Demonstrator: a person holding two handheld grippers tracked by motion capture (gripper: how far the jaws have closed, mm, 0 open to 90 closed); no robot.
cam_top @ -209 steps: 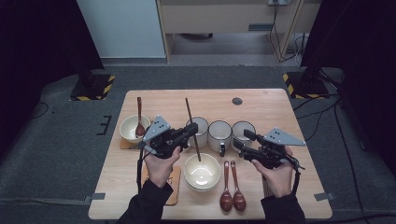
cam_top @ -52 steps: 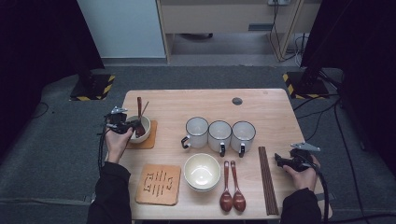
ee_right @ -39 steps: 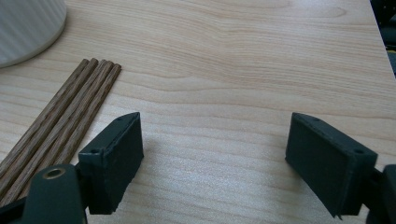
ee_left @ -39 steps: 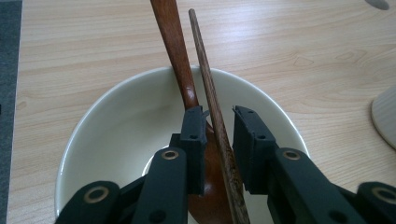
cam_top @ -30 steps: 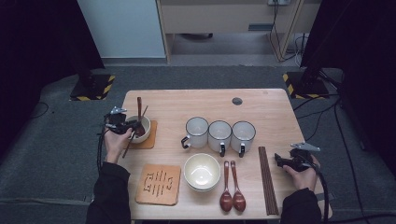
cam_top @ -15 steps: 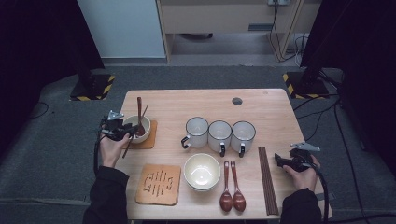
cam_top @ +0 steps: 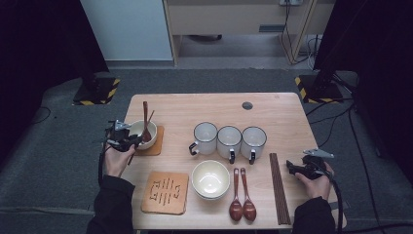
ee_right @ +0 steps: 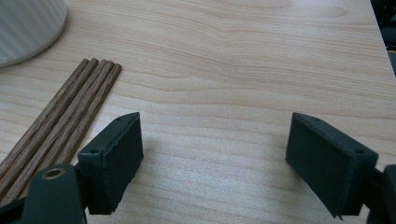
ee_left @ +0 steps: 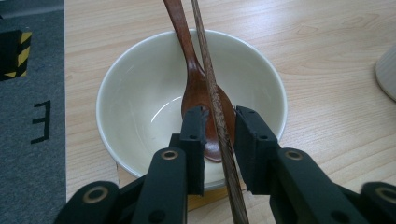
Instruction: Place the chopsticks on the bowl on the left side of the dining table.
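A cream bowl (cam_top: 152,128) (ee_left: 107,93) stands on a wooden coaster (cam_top: 157,146) at the table's left. A brown wooden spoon (cam_top: 145,117) (ee_left: 187,42) lies in it, and a single chopstick (cam_top: 151,117) (ee_left: 205,51) slants across its rim. My left gripper (cam_top: 130,141) (ee_left: 219,128) sits at the bowl's near rim. Its jaws have just been closing around the chopstick, which runs between them with a gap still showing on the left side. My right gripper (cam_top: 292,168) (ee_right: 212,140) hovers open over bare table, right of a bundle of chopsticks (cam_top: 277,187) (ee_right: 65,121).
Three white mugs (cam_top: 229,141) stand in a row mid-table, one of them (ee_right: 28,23) at the right gripper view's corner. In front are a second cream bowl (cam_top: 210,168), two wooden spoons (cam_top: 242,204) and a slotted wooden trivet (cam_top: 165,192). A dark disc (cam_top: 247,105) lies far back.
The left hand has drawn slightly back to the left from the bowl, with the chopstick still at its jaws. The right hand has stayed still.
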